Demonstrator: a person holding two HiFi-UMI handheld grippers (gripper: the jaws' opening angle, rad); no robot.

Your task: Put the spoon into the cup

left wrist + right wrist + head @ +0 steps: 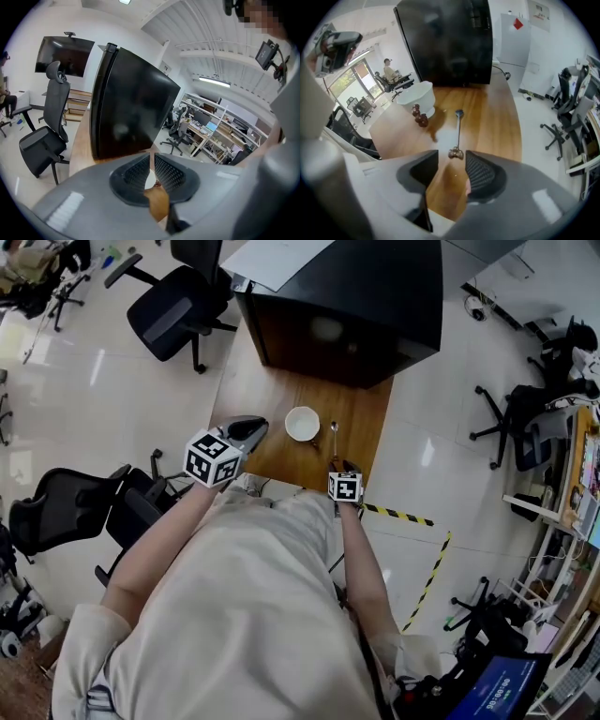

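A white cup (pixel 302 424) stands on the wooden table (pixel 272 390); in the right gripper view the cup (pixel 417 97) carries a brown ornament on its near side. Just right of it lies the metal spoon (pixel 334 437), lengthwise away from me. My right gripper (pixel 343 468) hangs open, tilted steeply down, over the near end of the spoon (pixel 458 133), which lies just ahead of the gap between its jaws (pixel 451 158). Left of the cup, my left gripper (pixel 248 432) hovers with its jaws (pixel 151 159) shut at the tips and nothing held; a sliver of the white cup shows behind them.
A large black cabinet (pixel 347 306) stands on the far part of the table, close behind the cup. The near table edge (pixel 309 486) runs under my right gripper. Office chairs (pixel 173 306) stand on the white floor to the left, and yellow-black tape (pixel 412 517) marks the floor at right.
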